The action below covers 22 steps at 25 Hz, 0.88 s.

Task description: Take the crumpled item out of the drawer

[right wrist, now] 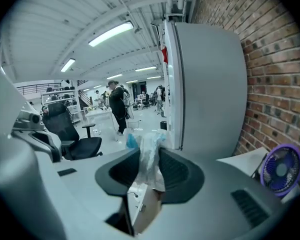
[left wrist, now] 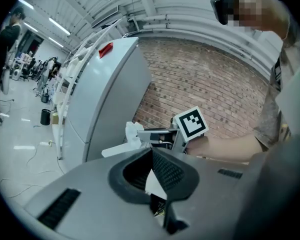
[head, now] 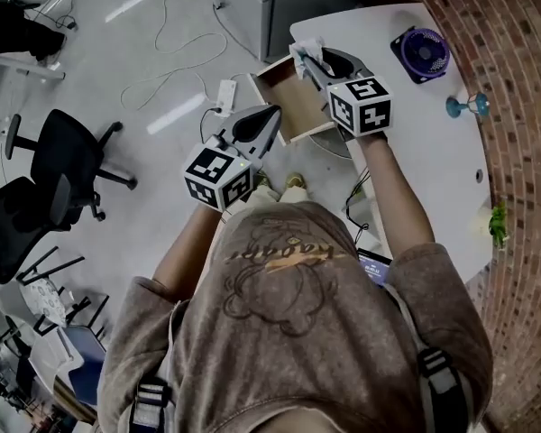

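Where the right gripper (right wrist: 150, 153) looks along its own jaws, we see them clamped on the crumpled wrapper (right wrist: 149, 166) — a thin, translucent white wad with a touch of blue at its upper edge. Its long axis runs along the jaws: one end pokes out past the fingertips toward the tall grey cabinet (right wrist: 210, 84), the other trails back between the pads toward the gripper's body. From the head view we find the wrapper as a small pale tuft at the gripper's tip, held in the air above the far side of the open wooden drawer (head: 288, 97), clear of the drawer's inside and just beside the edge of the white table (head: 433, 161). The left gripper (head: 272, 112) hangs nearer to us, beside the drawer's near corner; its jaws meet at the tips with nothing between them. A purple fan (head: 424, 50) stands on the table, well apart from both grippers.
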{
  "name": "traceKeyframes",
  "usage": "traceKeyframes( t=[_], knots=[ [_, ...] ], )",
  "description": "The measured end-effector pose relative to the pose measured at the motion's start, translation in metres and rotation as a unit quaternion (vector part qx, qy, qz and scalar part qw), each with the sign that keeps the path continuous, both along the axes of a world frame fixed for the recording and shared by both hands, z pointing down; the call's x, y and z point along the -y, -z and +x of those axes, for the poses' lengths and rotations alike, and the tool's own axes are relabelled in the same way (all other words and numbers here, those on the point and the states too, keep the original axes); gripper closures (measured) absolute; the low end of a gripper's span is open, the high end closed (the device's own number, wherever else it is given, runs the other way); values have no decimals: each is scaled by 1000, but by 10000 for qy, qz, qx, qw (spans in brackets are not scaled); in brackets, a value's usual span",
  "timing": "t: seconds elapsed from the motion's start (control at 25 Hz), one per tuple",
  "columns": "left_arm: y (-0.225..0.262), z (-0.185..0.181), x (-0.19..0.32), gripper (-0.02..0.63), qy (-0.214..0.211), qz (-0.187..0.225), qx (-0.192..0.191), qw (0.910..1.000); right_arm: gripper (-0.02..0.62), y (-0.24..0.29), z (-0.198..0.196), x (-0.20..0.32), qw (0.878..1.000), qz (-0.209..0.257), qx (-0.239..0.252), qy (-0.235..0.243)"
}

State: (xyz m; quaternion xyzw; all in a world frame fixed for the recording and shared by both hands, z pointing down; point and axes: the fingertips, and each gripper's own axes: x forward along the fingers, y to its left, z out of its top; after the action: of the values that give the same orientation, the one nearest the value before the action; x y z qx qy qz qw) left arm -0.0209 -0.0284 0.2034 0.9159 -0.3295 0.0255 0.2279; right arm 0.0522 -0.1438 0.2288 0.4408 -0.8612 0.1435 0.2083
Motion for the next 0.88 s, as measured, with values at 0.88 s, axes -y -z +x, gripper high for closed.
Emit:
traceKeyframes(
  t=[0.88],
  knots=[
    [34,39,-23,598,-379,234,-131,9989,476,71,88,-104,9907,812,957,-522]
  ],
)
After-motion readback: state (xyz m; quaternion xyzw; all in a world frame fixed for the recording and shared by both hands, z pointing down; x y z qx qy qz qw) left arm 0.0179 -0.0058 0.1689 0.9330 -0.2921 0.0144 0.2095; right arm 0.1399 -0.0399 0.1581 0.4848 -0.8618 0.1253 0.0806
